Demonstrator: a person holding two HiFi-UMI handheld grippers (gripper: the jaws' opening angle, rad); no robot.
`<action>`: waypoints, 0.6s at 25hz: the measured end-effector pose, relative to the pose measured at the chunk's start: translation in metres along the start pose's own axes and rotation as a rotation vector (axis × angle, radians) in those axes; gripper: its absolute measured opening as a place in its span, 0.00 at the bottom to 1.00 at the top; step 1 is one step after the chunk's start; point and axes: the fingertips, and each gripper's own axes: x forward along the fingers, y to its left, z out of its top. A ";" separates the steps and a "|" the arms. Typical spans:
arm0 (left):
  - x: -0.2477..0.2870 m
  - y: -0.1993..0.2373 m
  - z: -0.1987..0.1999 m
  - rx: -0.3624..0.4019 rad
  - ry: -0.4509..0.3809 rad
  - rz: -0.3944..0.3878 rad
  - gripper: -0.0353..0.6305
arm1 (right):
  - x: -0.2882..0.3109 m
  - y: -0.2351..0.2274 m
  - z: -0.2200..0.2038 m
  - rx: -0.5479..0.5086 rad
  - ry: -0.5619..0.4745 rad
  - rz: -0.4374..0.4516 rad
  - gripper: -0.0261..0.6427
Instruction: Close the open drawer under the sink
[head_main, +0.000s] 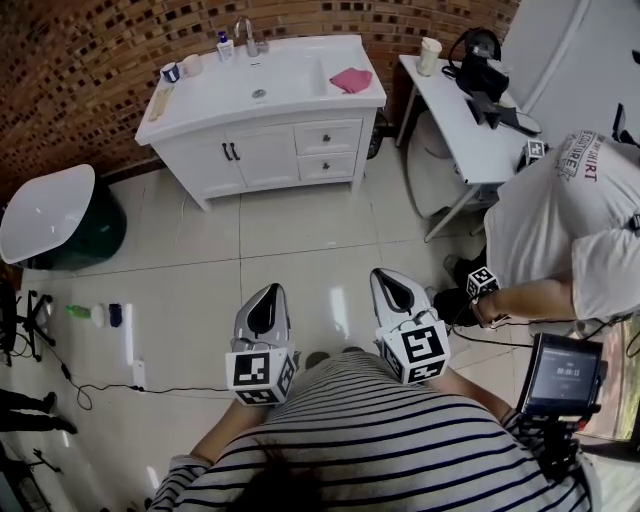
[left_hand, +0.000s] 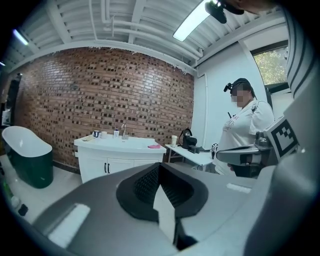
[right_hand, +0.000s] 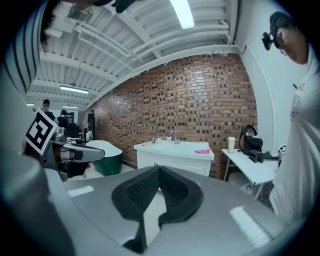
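Observation:
The white sink cabinet (head_main: 262, 150) stands far ahead against the brick wall, with two doors and, to their right, two drawers. The upper drawer (head_main: 328, 137) seems to stick out slightly past the lower drawer (head_main: 327, 166), but from this distance I cannot be sure. My left gripper (head_main: 270, 292) and right gripper (head_main: 393, 280) hover side by side over the tiled floor close to my body, well short of the cabinet. Both are shut with nothing held. The cabinet (left_hand: 117, 162) shows beyond the left gripper (left_hand: 159, 165), and the cabinet (right_hand: 175, 157) also shows beyond the right gripper (right_hand: 159, 168).
A pink cloth (head_main: 351, 80) and small bottles lie on the sink top. A white-and-green bathtub (head_main: 55, 215) stands at left. At right is a white table (head_main: 470, 130) with a coffee machine. A person in a white shirt (head_main: 560, 220) and a tripod screen (head_main: 562, 372) stand nearby. Bottles (head_main: 95, 315) and a cable lie on the floor.

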 end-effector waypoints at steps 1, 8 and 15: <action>0.003 -0.002 0.001 0.006 -0.001 -0.001 0.08 | 0.001 -0.004 0.000 0.007 -0.002 -0.001 0.04; 0.005 -0.009 0.009 0.031 -0.014 -0.003 0.08 | 0.007 -0.013 0.011 0.020 -0.031 0.002 0.04; 0.001 -0.008 0.009 0.029 -0.016 0.009 0.08 | 0.008 -0.007 0.013 0.009 -0.038 0.026 0.04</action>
